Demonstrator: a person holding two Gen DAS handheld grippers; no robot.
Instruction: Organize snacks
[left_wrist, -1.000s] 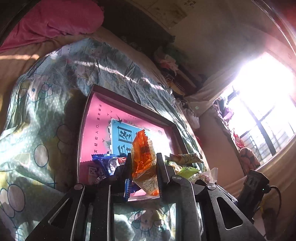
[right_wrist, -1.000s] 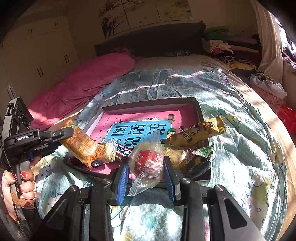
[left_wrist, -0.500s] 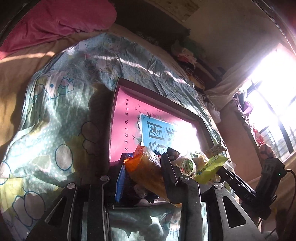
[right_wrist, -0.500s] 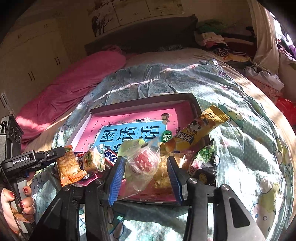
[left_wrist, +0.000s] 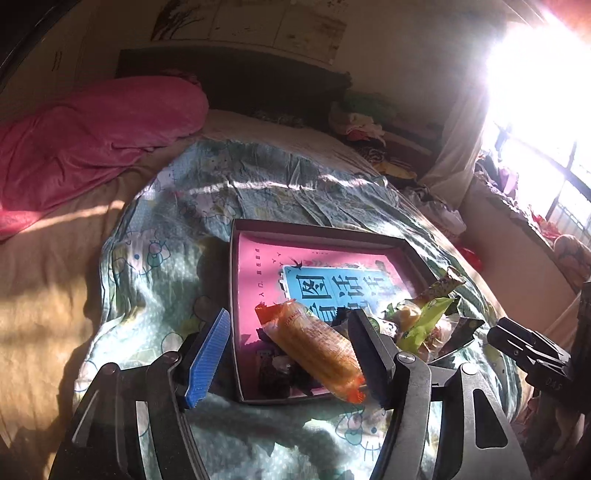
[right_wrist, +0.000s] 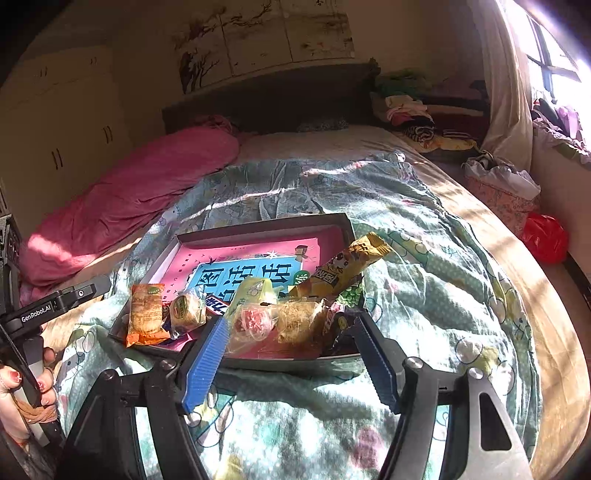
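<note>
Snacks (right_wrist: 280, 314) in tray (right_wrist: 258, 229), hand (right_wrist: 22, 391) only in right view

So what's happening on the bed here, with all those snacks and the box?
A person holding a tool in each hand is gathering snacks into a shallow box on the bed. The left tool has just been opening, and the orange packet lies between its fingers, resting in the box's near corner. The right tool has just been opening too, with the clear bag of red sweets lying in the box among the other snacks.
</note>
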